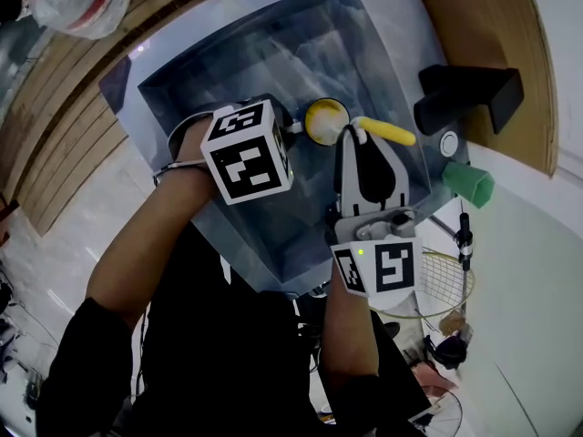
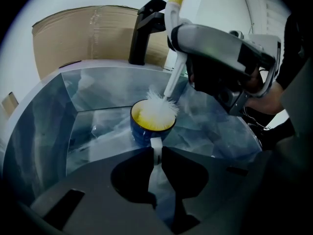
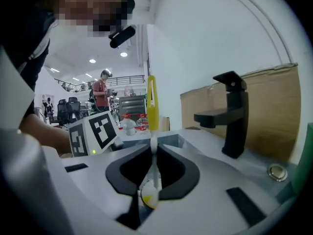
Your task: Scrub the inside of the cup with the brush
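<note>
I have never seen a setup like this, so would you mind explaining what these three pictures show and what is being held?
There is no robot here. A person holds a two-jaw hand tool, a gripper, in each hand, and the cubes with square markers are part of those grippers.

The head view comes from a camera on the person's head, looking down into a sink with a black faucet. The two gripper views come from cameras riding on each gripper, looking along its jaws.

The left gripper is clamped on the white handle of a cup, blue outside and yellow inside, down in the sink. The right gripper is clamped on the thin stem of a brush, whose white bristles sit in the cup's mouth.
</note>
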`<state>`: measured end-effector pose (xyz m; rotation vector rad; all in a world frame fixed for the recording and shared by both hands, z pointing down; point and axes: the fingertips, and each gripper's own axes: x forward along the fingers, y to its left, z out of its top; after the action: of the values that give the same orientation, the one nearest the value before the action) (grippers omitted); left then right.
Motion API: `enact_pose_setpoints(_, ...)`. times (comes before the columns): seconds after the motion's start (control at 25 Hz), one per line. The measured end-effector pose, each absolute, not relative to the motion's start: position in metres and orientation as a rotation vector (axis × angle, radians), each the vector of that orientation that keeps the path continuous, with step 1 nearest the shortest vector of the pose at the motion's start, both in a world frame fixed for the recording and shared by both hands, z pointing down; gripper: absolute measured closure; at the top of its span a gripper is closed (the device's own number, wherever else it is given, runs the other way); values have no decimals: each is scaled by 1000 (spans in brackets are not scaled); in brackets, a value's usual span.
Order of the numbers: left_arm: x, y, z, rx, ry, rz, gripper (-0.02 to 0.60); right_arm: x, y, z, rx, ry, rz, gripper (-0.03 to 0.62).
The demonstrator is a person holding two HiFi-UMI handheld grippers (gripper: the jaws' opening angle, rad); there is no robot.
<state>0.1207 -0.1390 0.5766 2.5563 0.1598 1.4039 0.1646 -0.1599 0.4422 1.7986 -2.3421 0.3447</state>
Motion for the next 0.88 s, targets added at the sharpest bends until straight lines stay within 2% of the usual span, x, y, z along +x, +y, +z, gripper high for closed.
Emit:
enact_pose_setpoints(0.2, 121, -140, 577, 2561, 152, 1402, 517, 166, -162, 441, 1783, -2331, 328, 546)
enact_pose_setpoints(0.48, 121, -140, 576, 2554, 157, 1409, 517, 164, -143, 378, 1798, -2431, 233, 546)
enact_pose_setpoints(0.88, 119, -139, 577, 2547, 166, 1423, 517, 162, -145, 446, 1783, -2385, 424, 543)
